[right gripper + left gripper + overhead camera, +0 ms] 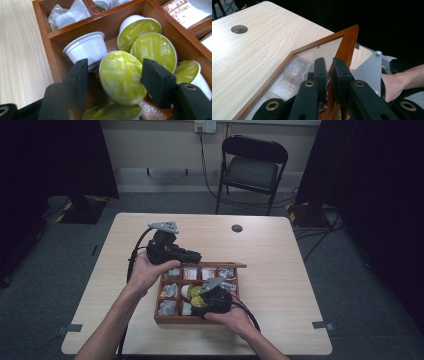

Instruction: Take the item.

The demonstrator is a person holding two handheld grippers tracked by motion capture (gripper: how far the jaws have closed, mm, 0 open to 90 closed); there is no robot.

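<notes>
- Right gripper view: right tool [113, 80] is pinching a green-lidded capsule [122, 76] by its sides, just above the wooden box's [53, 60] near compartment; lifting out is under way
- Left tool [329, 75] is clamping the hinged lid [347, 42], holding it open

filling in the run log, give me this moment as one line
left tool: shut on lid frame, lid held up | right tool: around green-topped capsule in wooden box | grip: unclear

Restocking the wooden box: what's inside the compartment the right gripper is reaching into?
Coffee capsules with green foil lids, one white cup on its side, in the wooden box. The right gripper straddles one capsule and hides whatever lies beneath.
</notes>
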